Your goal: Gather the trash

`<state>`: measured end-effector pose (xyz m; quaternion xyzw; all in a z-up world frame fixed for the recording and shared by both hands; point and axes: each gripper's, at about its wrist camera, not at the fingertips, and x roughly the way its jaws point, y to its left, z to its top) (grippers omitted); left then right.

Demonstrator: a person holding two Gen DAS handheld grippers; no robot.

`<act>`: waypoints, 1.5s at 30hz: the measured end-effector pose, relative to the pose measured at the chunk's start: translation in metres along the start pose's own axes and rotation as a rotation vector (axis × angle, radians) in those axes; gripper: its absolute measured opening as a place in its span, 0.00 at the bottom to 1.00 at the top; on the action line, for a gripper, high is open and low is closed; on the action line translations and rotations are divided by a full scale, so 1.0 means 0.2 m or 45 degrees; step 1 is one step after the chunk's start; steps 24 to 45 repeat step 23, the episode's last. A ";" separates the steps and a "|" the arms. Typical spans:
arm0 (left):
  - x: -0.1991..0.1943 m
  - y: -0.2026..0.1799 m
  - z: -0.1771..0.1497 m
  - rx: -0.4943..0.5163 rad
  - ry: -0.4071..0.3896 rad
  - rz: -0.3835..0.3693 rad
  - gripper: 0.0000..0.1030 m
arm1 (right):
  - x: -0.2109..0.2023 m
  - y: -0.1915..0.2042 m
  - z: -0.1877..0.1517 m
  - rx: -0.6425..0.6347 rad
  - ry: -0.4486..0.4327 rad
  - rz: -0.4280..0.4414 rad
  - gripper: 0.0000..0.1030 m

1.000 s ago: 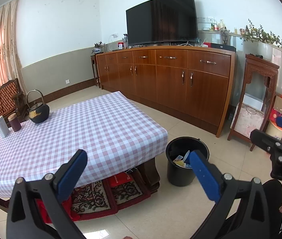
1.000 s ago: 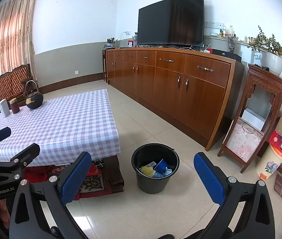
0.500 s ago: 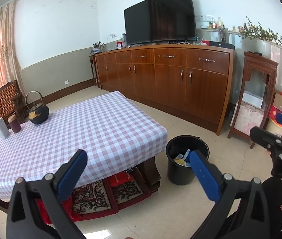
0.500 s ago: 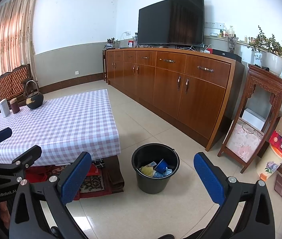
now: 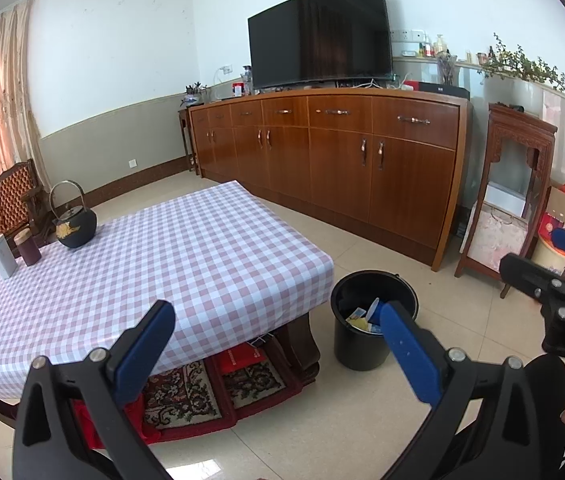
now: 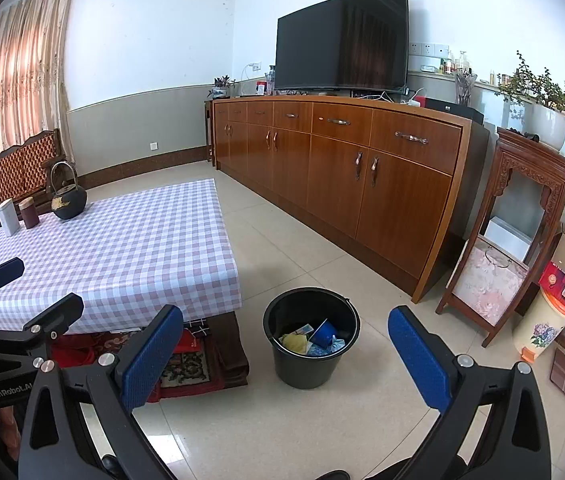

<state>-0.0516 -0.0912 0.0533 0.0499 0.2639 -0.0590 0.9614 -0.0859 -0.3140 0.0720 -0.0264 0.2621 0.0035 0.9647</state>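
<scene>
Both the left gripper (image 5: 278, 332) and the right gripper (image 6: 286, 336) gaped wide, empty; the black bucket (image 6: 311, 343) of trash stood at twelve o'clock; scanning the checked table (image 6: 122, 248) for leftovers seemed advisable.

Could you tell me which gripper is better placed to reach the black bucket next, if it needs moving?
Probably the right gripper: the black bucket sits centred between its open fingers. The left gripper, also open and empty, faces the table, with the bucket off to its right.
</scene>
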 end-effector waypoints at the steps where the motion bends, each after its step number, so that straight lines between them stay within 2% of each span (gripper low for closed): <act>1: 0.00 0.00 0.00 -0.003 0.003 -0.002 1.00 | 0.00 0.00 0.00 -0.001 0.000 -0.001 1.00; 7: 0.02 -0.02 -0.02 0.041 0.009 -0.029 1.00 | 0.00 0.00 0.00 0.000 0.005 0.003 1.00; 14: 0.03 0.00 -0.01 0.026 0.030 -0.059 1.00 | 0.01 0.00 0.01 0.001 0.011 0.003 1.00; 19: 0.01 -0.02 -0.01 0.066 -0.011 -0.065 0.99 | 0.01 0.01 0.01 0.000 0.017 0.002 1.00; 23: 0.00 -0.03 0.00 0.077 -0.010 -0.131 0.99 | 0.01 0.01 0.02 -0.001 0.016 0.000 1.00; 45: 0.00 -0.03 0.00 0.077 -0.010 -0.131 0.99 | 0.01 0.01 0.02 -0.001 0.016 0.000 1.00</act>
